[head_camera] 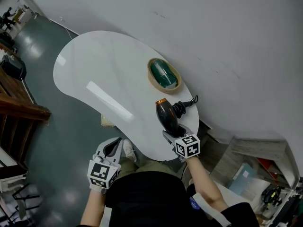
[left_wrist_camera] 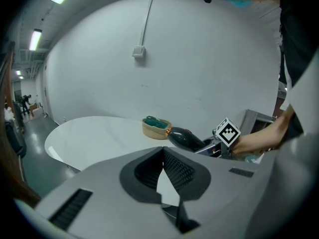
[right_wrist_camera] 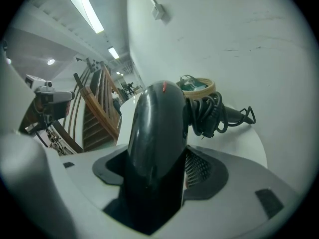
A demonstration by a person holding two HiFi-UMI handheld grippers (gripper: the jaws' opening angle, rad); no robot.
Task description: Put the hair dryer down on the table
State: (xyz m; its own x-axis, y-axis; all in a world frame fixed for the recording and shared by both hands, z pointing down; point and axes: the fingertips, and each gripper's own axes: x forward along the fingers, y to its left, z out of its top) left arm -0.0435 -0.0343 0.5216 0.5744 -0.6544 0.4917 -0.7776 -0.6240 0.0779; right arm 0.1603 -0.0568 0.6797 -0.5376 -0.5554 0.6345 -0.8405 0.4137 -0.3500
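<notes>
We clamp the glossy black hair dryer [head_camera: 166, 115] in our right gripper [head_camera: 173, 130] at the near edge of the white oval table [head_camera: 94, 70]; letting go remains. Our left gripper [head_camera: 112, 149] hangs clenched, empty.

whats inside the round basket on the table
A dark green object fills the basket; I can't tell what it is. The basket's bottom beneath it is covered.

A big white wall [head_camera: 227, 37] stands behind a white, curvy table [head_camera: 94, 65]. The floor [head_camera: 61, 141] is dark green and shiny. Brown wooden stairs [right_wrist_camera: 97, 118] go up at one side. Long bright lights [right_wrist_camera: 84, 6] glow on the ceiling. A small box [left_wrist_camera: 138, 51] sits on the wall.
</notes>
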